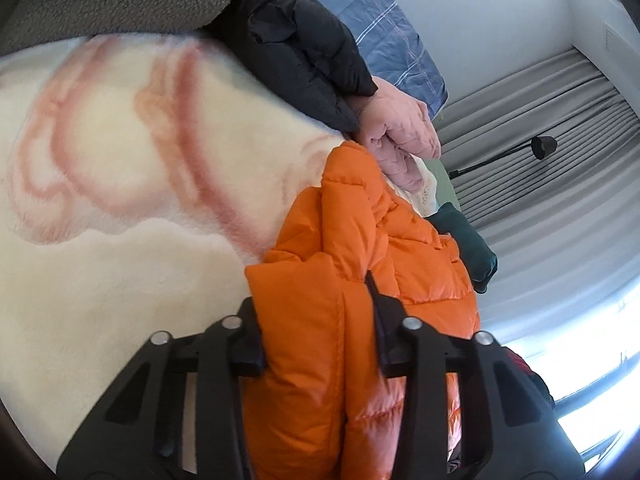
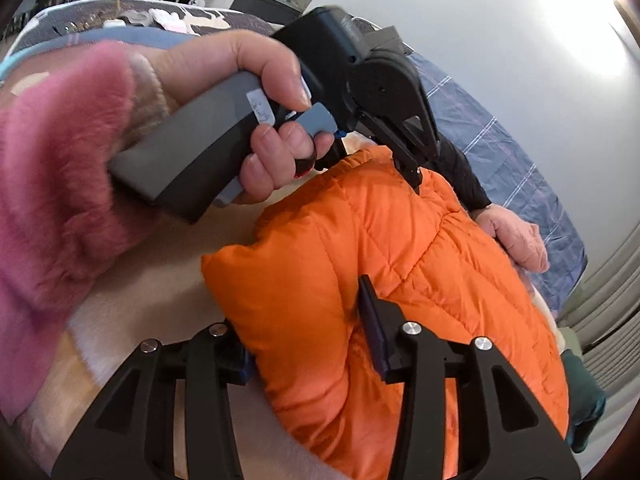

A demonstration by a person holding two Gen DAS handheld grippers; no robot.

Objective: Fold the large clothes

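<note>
An orange puffer jacket (image 1: 360, 280) lies on a cream blanket with pink patterns (image 1: 120, 160). My left gripper (image 1: 316, 316) is shut on a thick fold of the jacket, one finger on each side. In the right wrist view my right gripper (image 2: 304, 320) is shut on another bulky fold of the same jacket (image 2: 400, 260). The left gripper (image 2: 414, 178) also shows there, held by a hand in a pink fleece sleeve (image 2: 60, 180), its tips clamped on the jacket's far edge.
Another person's hand (image 1: 400, 128) in a black sleeve (image 1: 304, 52) rests at the jacket's far end. A blue plaid quilt (image 1: 384, 28), a grey fleece (image 1: 120, 0), a dark green item (image 1: 468, 244) and grey curtains (image 1: 560, 160) lie beyond.
</note>
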